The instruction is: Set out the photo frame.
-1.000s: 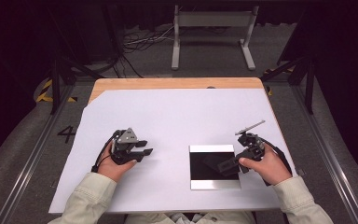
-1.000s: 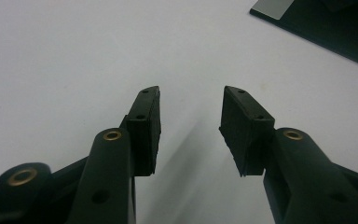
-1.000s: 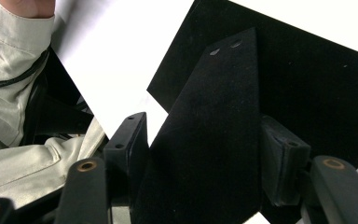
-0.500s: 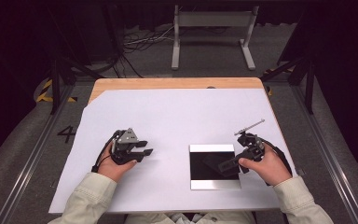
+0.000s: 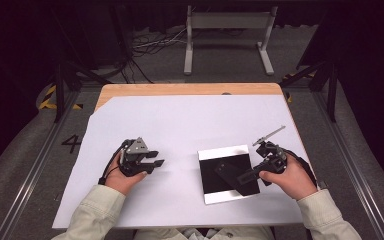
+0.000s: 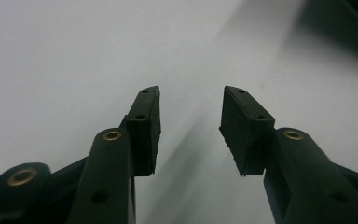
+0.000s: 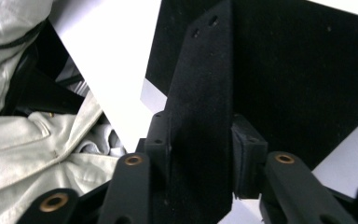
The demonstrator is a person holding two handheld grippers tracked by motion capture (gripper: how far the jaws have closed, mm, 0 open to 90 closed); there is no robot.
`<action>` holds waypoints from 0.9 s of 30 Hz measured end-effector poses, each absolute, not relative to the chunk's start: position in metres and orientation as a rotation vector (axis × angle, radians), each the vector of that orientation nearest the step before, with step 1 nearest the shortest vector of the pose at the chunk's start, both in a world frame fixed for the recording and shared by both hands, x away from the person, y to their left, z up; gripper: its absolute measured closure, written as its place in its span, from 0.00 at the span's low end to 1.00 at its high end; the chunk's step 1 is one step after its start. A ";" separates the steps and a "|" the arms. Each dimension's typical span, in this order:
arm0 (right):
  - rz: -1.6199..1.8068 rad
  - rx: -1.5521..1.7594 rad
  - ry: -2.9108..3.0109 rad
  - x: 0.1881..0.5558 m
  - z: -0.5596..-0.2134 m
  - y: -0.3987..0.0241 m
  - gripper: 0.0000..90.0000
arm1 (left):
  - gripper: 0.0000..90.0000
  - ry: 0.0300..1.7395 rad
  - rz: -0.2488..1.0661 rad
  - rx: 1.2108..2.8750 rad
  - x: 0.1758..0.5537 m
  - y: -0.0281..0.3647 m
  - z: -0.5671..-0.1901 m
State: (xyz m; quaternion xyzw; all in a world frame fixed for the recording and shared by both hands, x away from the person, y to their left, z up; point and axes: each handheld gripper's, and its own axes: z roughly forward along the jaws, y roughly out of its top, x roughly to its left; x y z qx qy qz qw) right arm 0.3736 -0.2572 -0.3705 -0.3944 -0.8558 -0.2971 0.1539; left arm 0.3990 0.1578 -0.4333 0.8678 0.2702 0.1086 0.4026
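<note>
A black square panel (image 5: pixel 211 184) on a white-edged board (image 5: pixel 224 150) lies on the white table cover at the right. My right gripper (image 5: pixel 250 175) reaches over it from the right. Its jaws have just been closing and now press on a flat black strip (image 5: pixel 230 172). In the right gripper view the strip (image 7: pixel 205 93) stands upright between both pads (image 7: pixel 248 149), two small holes near its top, with the black panel (image 7: pixel 307 79) behind. My left gripper (image 5: pixel 156 160) rests on the cover at the left, jaws open on bare white surface (image 6: pixel 191 126).
A thin metal rod (image 5: pixel 269 135) sticks up and back from the right gripper. The table's wooden back edge (image 5: pixel 180 89) shows beyond the cover. A white stand (image 5: pixel 227 20) and cables sit on the floor behind. A pale sleeve (image 7: pixel 32 149) lies near the table's front edge.
The right gripper's jaws have narrowed onto the black strip, with the hand barely shifting. The left hand and gripper have stayed where they were.
</note>
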 end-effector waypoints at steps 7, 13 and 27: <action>-0.872 -1.045 -2.490 0.368 -0.359 -0.255 0.85 | 0.65 0.682 0.276 2.194 0.399 0.157 -0.433; -0.942 -0.977 -2.489 0.365 -0.354 -0.251 0.92 | 0.65 0.681 0.274 2.194 0.399 0.157 -0.433; -1.062 -0.845 -2.572 0.353 -0.332 -0.230 0.97 | 0.65 0.683 0.273 2.191 0.399 0.158 -0.433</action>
